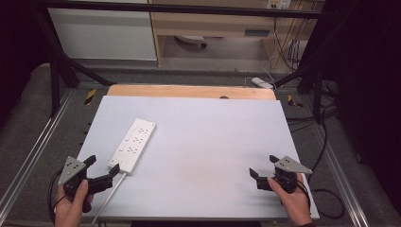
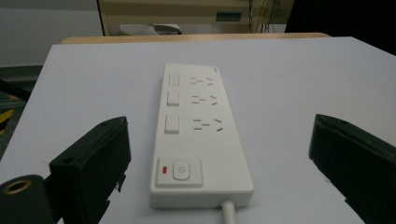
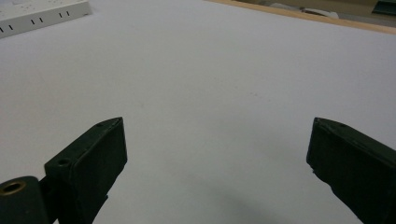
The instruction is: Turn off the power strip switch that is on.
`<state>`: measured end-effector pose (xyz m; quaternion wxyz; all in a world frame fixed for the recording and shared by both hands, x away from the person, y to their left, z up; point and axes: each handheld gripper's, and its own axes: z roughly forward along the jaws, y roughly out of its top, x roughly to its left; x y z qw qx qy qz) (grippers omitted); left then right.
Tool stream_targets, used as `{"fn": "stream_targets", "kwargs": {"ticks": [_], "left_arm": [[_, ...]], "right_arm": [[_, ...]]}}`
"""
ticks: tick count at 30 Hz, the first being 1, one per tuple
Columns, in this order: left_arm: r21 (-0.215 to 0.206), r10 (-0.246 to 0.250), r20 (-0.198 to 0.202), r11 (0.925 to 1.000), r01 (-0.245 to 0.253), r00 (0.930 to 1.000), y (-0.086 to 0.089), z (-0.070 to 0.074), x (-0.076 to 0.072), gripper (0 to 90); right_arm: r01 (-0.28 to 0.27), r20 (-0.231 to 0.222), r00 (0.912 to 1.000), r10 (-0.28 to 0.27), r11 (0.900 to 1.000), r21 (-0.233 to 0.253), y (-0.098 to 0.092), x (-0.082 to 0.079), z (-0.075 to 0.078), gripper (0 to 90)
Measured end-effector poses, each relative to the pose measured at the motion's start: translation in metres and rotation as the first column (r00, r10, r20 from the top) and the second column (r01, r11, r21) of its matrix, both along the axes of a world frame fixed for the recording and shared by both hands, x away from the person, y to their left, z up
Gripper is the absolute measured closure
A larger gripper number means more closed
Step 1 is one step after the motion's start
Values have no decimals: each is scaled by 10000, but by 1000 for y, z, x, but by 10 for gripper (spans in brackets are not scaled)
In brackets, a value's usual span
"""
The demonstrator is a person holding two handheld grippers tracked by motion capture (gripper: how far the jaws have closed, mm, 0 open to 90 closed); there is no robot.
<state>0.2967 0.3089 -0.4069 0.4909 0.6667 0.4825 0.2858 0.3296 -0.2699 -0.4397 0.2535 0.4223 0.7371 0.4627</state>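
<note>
**Power strip ahead of the left gripper, both grippers spread wide**

A white power strip [image 1: 133, 145] lies flat on the pale bench [image 1: 208, 142], on its left half, set at a slant so that its far end points up and to the right in the high view. Its white cable [image 1: 109, 194] leaves the near end and runs down toward the bench's front edge, passing just beside the left gripper.

The left gripper [image 1: 103, 169] is held in the person's left hand [image 1: 72, 205] at the near left corner of the bench. Its fingers [image 2: 91, 163] stand wide apart and hold nothing. In the left gripper view the strip sits between and just beyond the two fingers, its near end closest: a round power button with a small red mark [image 2: 180, 171], then three rocker switches [image 2: 172, 99] in a row, each beside a socket. No finger touches the strip; in the high view the gripper's right fingertip is just beside its near corner.

The right gripper [image 1: 264, 166] is held in the right hand [image 1: 293, 201] at the near right corner, well apart from the strip. Its fingers [image 3: 88, 163] are also wide open and empty, above bare bench surface; the right gripper view catches one end of the strip at its top left.
</note>
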Motion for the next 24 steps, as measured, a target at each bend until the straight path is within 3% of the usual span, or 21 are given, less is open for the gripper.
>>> {"fn": "stream_targets", "kwargs": {"ticks": [10, 17, 24], "left_arm": [[-22, -71, 29, 10000, 71, 10000, -1, 1, 0, 56], [-254, 102, 680, 9996, -85, 9976, -1, 6, -3, 59], [-158, -128, 884, 9998, 143, 9960, -8, 7, -2, 60]], "right_arm": [[-17, 312, 9995, 10, 9997, 236, 0, 0, 4, 55], [91, 395, 9992, -107, 9991, 414, -1, 0, 5, 53], [18, 505, 9987, -34, 9995, 324, 0, 0, 6, 49]]}}
